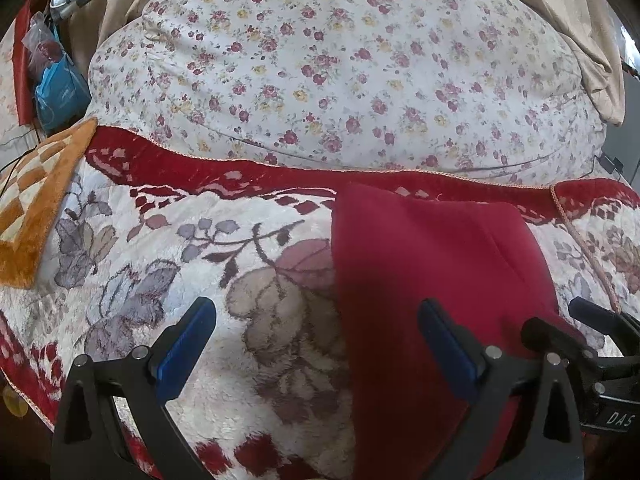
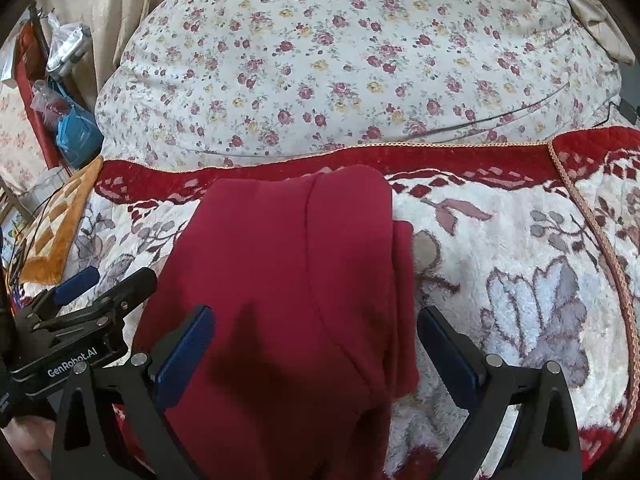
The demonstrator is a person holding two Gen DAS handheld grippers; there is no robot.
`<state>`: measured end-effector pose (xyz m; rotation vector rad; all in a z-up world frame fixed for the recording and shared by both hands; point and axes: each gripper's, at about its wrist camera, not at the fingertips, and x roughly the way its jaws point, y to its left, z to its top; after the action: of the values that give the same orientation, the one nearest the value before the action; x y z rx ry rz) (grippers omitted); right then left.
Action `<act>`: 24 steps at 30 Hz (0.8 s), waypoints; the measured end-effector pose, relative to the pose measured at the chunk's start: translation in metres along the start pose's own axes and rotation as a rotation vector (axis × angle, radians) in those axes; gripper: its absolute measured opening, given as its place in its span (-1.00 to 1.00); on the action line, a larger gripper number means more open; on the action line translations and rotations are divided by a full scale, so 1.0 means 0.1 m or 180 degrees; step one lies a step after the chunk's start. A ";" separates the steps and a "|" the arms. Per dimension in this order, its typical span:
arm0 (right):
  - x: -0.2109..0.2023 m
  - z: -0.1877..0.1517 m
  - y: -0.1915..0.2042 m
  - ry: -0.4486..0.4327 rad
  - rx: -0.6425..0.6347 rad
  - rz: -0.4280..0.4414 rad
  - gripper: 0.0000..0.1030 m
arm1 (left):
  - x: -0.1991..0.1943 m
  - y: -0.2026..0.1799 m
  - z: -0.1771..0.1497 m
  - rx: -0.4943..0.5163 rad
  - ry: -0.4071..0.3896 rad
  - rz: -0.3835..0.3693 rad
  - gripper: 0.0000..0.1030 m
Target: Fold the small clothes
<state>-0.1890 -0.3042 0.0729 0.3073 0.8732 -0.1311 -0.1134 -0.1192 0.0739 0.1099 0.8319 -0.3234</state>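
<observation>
A dark red garment (image 1: pixel 432 272) (image 2: pixel 288 280) lies folded lengthwise on the plush flowered blanket (image 1: pixel 248 280) (image 2: pixel 500 264), a narrower layer showing along its right edge. My left gripper (image 1: pixel 316 344) is open above the garment's left edge, one blue pad over the blanket and the other over the cloth. My right gripper (image 2: pixel 316 348) is open above the garment's near part, holding nothing. The left gripper (image 2: pixel 100 280) shows at the left in the right wrist view. The right gripper's black fingers (image 1: pixel 592 320) show at the right edge in the left wrist view.
A big white quilt with small roses (image 1: pixel 340 68) (image 2: pixel 352 60) bulges behind the blanket's red border. An orange checked mat (image 1: pixel 32 208) (image 2: pixel 60 220) lies at the left. Blue and clear bags (image 1: pixel 60 88) (image 2: pixel 76 128) sit beside beige curtains at the far left.
</observation>
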 end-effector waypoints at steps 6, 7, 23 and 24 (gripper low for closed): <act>0.00 0.00 -0.01 0.0010 -0.0009 0.0026 1.00 | 0.01 -0.01 0.00 0.0008 0.0003 0.0008 0.95; 0.00 -0.01 -0.02 0.0013 -0.0017 0.0027 1.00 | 0.01 -0.01 0.00 0.0012 0.0008 0.0008 0.95; -0.04 -0.01 -0.02 0.0027 -0.0051 0.0051 1.00 | 0.07 0.02 0.00 0.0033 0.0067 -0.0022 0.95; -0.04 -0.01 -0.02 0.0024 -0.0054 0.0058 1.00 | 0.07 0.01 0.00 0.0033 0.0065 -0.0022 0.95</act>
<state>-0.1923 -0.3057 0.0750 0.3000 0.8783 -0.1058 -0.1084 -0.1196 0.0689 0.1202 0.8512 -0.3334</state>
